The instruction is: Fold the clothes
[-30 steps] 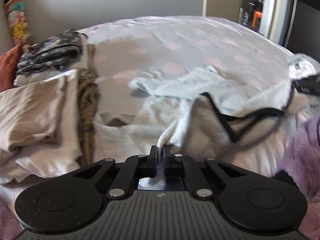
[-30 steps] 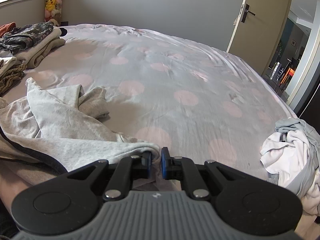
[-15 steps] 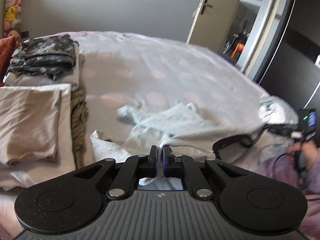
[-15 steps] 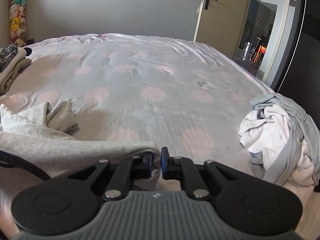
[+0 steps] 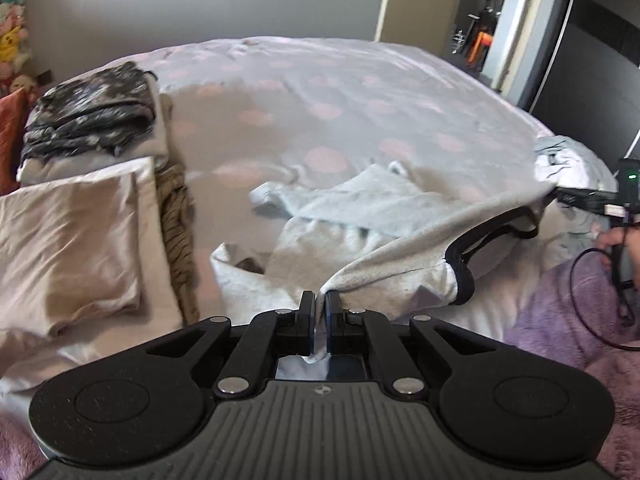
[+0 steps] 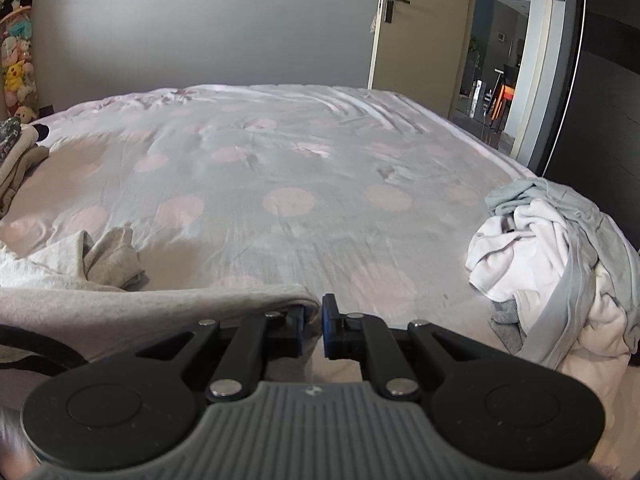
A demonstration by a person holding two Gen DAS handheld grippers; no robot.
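A light grey garment with black trim [image 5: 400, 216] lies crumpled on the bed, its near edge lifted. My left gripper [image 5: 318, 308] is shut on one corner of that edge. From there the edge runs taut to the right, where a hand [image 5: 608, 240] holds the other gripper. In the right wrist view my right gripper [image 6: 316, 312] is nearly closed, and the grey garment [image 6: 140, 308] comes in from the left and ends between its pads. The rest of the garment sags onto the bedcover.
The bed [image 6: 288, 200] has a grey cover with pink dots. Folded stacks sit at the left: a beige one [image 5: 68, 240], a dark patterned one [image 5: 88, 116], a brown striped piece [image 5: 178, 232]. An unfolded white and grey pile [image 6: 552, 264] lies at the bed's right edge. A door [image 6: 420, 40] stands open behind.
The left gripper has risen with its corner, and the garment's edge has pulled taut between the two grippers. The right wrist view has rolled level and shifted right, bringing the unfolded pile closer.
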